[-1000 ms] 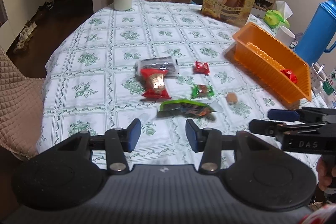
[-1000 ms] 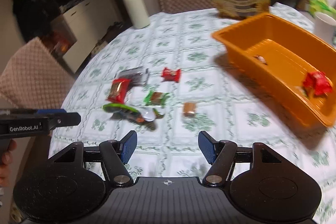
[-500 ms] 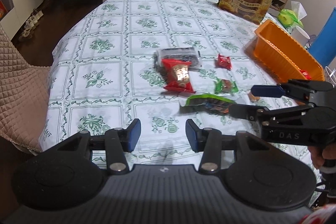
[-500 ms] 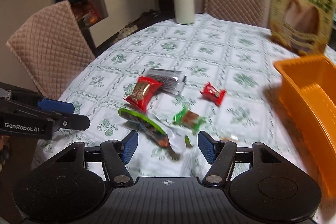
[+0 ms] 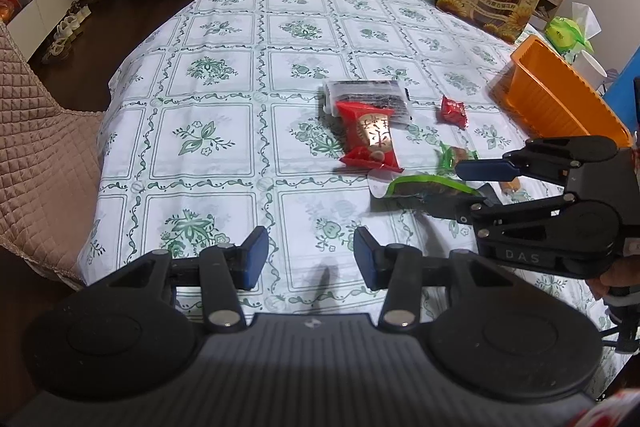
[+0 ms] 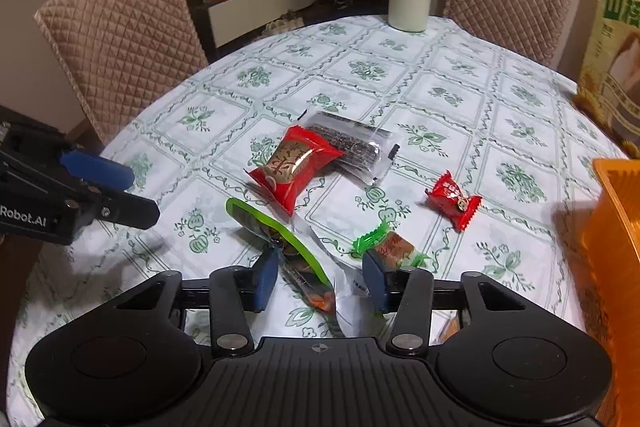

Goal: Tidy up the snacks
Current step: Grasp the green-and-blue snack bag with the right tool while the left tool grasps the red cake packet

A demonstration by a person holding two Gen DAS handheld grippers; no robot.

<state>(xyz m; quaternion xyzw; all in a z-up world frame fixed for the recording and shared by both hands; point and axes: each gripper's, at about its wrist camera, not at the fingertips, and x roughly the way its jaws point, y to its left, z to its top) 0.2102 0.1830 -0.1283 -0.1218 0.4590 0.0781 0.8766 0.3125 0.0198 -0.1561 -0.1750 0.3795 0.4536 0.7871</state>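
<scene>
Snacks are lying scattered near the middle of the table (image 6: 224, 87), and the one that matters now is the green-edged packet (image 6: 280, 247), a long flat wrapper sitting toward the near edge, nearest of all the loose pieces to the person. Its long axis is running slantwise in the right wrist view, the green end pointing up and left toward the big red packet (image 6: 294, 163) and the clear tail trailing down between the fingers. The right gripper (image 6: 320, 277) is straddling that tail with its jaws closing, one blue pad at each side of the wrapper, though neither pad is visibly pressing on it yet, so I am judging it as a grasp in the making, not a finished one. The left gripper (image 5: 306, 259) is hanging partly open over bare tablecloth toward the near left edge, holding nothing and standing well apart from the packet; the right hand is plainly the nearer. Outward from there, a small green candy (image 6: 394, 247) is lying just beside the right pad, a small red candy (image 6: 452, 201) farther right, and a dark clear-wrapped pack (image 6: 352, 143) half under the red packet. The orange basket (image 5: 560, 95) is waiting at the right edge, the likely destination
</scene>
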